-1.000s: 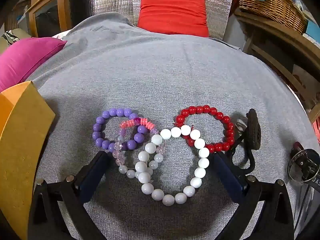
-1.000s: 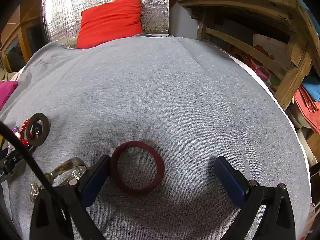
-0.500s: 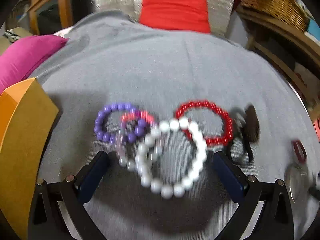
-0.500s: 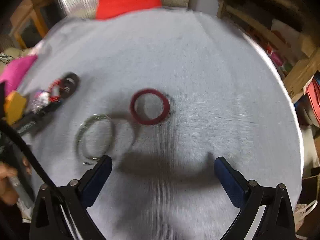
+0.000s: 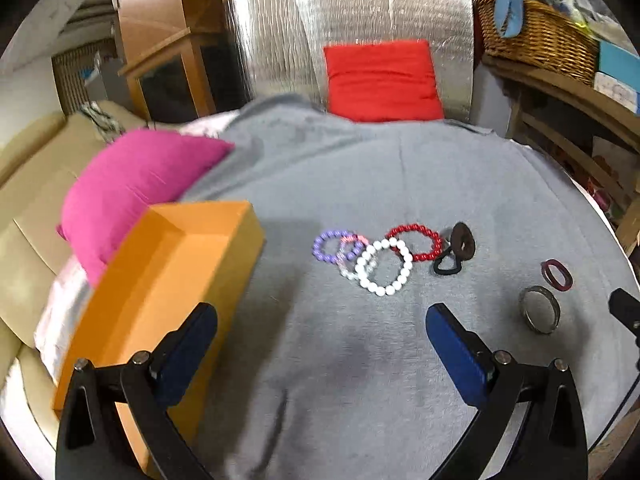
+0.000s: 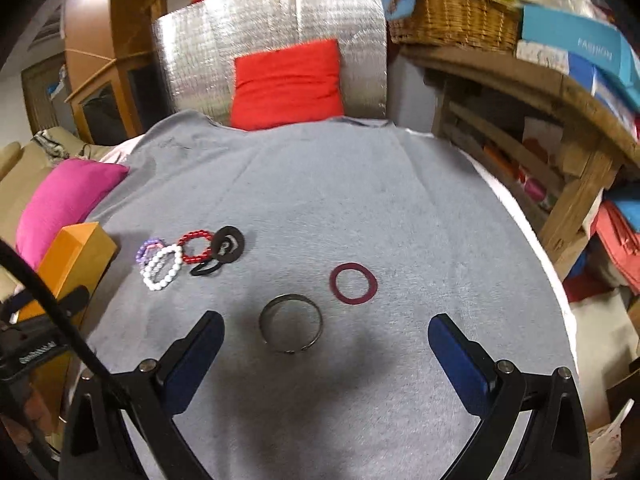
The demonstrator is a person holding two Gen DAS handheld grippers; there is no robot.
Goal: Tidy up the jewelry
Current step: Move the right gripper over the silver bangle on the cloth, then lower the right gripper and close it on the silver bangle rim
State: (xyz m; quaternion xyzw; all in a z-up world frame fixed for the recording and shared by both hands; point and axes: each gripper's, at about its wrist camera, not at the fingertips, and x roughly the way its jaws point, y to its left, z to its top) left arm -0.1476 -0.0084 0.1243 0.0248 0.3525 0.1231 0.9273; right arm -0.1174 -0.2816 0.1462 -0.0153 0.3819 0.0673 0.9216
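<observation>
Left wrist view: the left gripper (image 5: 320, 354) hangs wide open and empty above the grey cloth (image 5: 360, 184). An orange box (image 5: 160, 280) sits at its left. Ahead, purple beads (image 5: 332, 246), white beads (image 5: 385, 267) and red beads (image 5: 416, 242) overlap.

Right wrist view: the right gripper (image 6: 325, 354) is spread wide, holding nothing. A metal bangle (image 6: 291, 323) lies between its fingers, a maroon ring (image 6: 353, 283) just beyond.

**One word legible**

The right wrist view shows a teal box (image 6: 572, 38) on the wooden shelf (image 6: 520, 76) at the upper right; its side carries the pale word "FASHION". A dark band (image 6: 38, 356) at the left edge bears small white lettering, too blurred to read. The left wrist view has no readable text.
</observation>
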